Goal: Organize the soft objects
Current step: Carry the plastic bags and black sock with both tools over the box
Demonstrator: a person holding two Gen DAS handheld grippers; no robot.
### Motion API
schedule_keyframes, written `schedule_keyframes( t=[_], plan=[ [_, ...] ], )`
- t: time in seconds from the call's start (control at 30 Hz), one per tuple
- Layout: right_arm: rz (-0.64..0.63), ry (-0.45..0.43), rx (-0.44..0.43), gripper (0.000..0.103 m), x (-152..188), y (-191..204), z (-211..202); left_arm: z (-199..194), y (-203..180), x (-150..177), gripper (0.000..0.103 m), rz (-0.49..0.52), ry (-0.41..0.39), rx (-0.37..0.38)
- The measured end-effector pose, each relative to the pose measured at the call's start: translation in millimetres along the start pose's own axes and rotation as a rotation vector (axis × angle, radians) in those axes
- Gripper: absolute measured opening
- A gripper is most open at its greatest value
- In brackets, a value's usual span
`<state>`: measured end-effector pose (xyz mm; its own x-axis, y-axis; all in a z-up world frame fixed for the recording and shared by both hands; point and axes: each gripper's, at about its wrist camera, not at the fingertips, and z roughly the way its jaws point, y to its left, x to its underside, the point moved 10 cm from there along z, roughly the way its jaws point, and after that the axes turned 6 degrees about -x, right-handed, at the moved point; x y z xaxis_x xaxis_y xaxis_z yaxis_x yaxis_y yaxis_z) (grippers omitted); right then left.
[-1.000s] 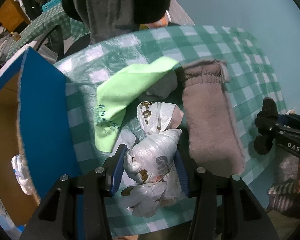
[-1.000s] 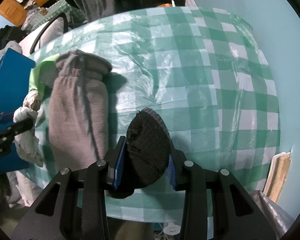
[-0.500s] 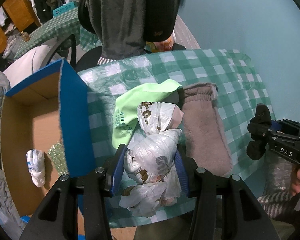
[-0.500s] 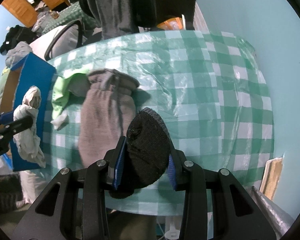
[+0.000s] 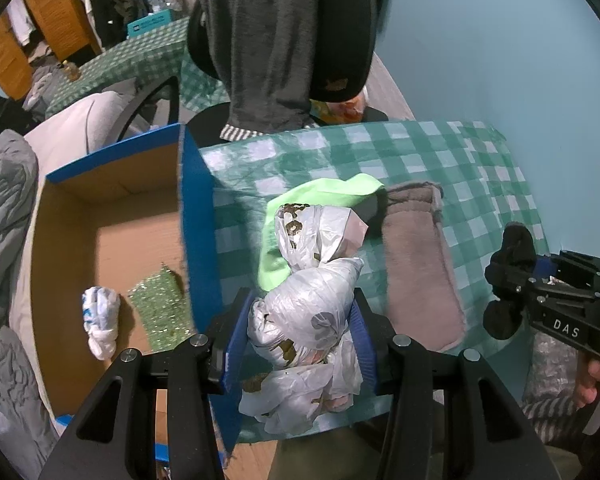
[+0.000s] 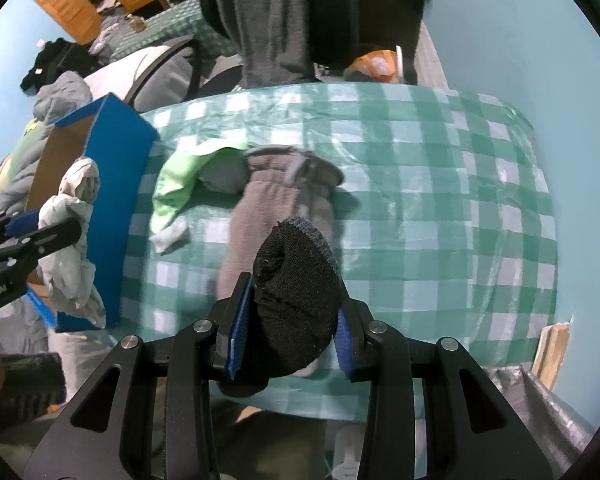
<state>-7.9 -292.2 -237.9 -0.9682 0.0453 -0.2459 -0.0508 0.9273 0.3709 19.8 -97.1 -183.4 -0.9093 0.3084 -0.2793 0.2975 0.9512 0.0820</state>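
Risk: left fingers pinching the plastic bag bundle may catch its hanging tail on the box wall beside them; right fingers pinching the black sock could slip.

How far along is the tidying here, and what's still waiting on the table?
Partly done. A white bundle and a green sparkly piece already lie in the blue box. In hand: the left gripper holds a knotted plastic bag, the right gripper a black sock. Still on the checked table: a green cloth and a grey-brown mitten.
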Motion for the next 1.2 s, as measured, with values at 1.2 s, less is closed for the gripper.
schedule_keyframes(
  t=[1.2],
  plan=[
    [-0.284, 0.003, -0.158, 0.036, -58, 181, 30, -24, 137, 25, 0.048, -0.235, -0.029, -0.102]
  ],
)
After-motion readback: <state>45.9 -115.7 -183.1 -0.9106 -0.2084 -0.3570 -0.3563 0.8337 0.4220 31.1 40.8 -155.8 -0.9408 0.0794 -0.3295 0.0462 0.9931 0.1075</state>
